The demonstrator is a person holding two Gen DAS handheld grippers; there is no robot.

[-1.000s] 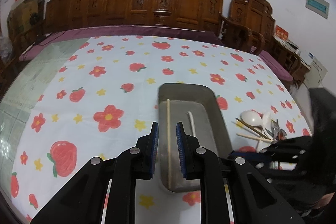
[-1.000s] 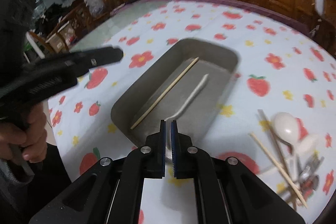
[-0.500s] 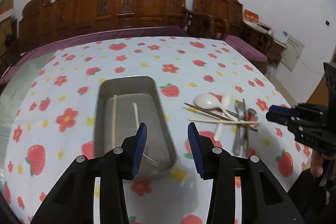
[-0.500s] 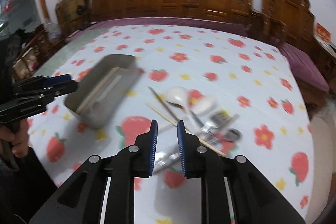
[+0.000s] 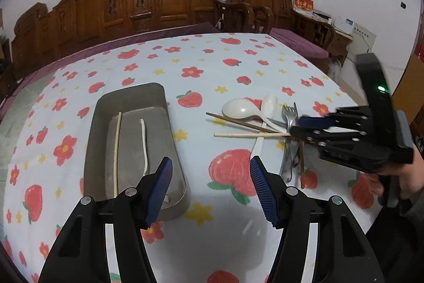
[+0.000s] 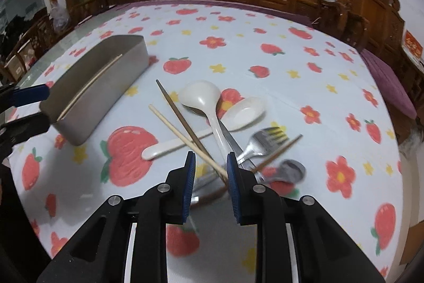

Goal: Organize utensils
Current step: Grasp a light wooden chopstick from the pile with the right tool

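The right claw [image 6: 210,171] is standing open just over the near end of the pale chopstick [image 6: 185,135], whose long axis is running from between the jaws up and to the far left, crossing a dark chopstick [image 6: 182,116] in the utensil pile on the tabletop [image 6: 278,49]. The left claw [image 5: 210,188] is hovering wide open and empty, between the metal tray [image 5: 99,110] on the left and the pile, and lies farther from it.

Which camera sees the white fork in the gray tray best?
The left wrist view: it looks down into the gray tray, showing the white fork lying beside a chopstick. The right wrist view sees the tray side-on, hiding the fork.
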